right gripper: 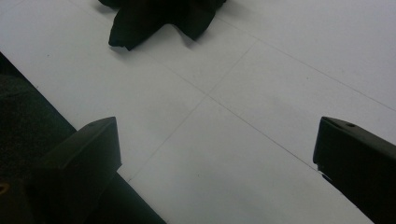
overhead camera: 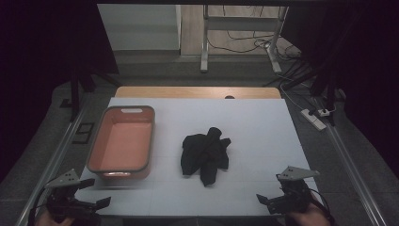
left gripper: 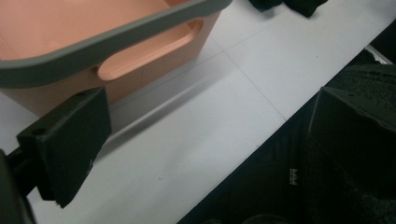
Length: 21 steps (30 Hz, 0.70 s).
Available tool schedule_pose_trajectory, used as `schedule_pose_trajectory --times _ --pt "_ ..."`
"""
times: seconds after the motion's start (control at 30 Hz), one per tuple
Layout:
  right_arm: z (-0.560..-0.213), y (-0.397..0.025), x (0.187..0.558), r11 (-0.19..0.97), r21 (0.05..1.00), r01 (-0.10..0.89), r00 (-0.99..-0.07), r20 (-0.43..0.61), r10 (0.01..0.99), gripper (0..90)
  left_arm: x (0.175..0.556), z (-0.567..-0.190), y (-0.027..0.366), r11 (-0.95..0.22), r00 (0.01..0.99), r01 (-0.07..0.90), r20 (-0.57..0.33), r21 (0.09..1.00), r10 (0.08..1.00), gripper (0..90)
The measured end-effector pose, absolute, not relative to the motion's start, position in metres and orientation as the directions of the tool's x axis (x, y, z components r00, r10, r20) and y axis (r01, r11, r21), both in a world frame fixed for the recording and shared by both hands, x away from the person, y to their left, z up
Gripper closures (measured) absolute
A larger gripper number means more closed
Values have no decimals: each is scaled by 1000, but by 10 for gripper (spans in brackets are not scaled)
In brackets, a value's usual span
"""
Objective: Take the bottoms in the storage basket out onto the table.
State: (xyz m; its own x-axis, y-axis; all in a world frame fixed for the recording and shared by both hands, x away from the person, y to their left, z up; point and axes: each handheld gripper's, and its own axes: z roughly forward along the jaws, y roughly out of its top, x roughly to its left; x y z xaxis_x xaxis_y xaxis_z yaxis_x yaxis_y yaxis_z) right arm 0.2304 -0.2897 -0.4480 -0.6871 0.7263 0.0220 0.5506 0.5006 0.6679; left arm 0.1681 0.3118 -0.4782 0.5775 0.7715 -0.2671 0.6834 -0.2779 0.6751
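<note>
A white tabletop [overhead camera: 263, 122] carries two things: an orange bin [overhead camera: 123, 142] with a grey rim on the left side, and a crumpled black cloth [overhead camera: 206, 155] near the middle, well apart from the bin. The bin stands upright with nothing inside it; a slot handle is cut into each short wall.

The left gripper [overhead camera: 94, 194] hovers at the near left corner of the tabletop, just in front of the bin's near wall, held in a hand at the bottom edge. Its jaws stand wide apart, released, with nothing between them. In the left gripper view the bin [left gripper: 116, 42] fills the upper left, its handle slot just above one jaw, and a bit of the cloth [left gripper: 287, 4] shows at the top edge.

The right gripper [overhead camera: 263, 198] hovers at the near right corner, also held by a hand, jaws spread and holding nothing. In the right gripper view the bare tabletop [right gripper: 261, 93] lies between the jaws, and the cloth [right gripper: 154, 16] lies ahead at the top, apart from them
</note>
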Motion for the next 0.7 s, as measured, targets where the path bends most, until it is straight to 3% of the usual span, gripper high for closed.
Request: schedule_pose_trajectory --times 0.7 --pt "-449 -288 231 519 653 551 -693 12 721 10 176 -481 298 -376 591 716 -224 588 775 21"
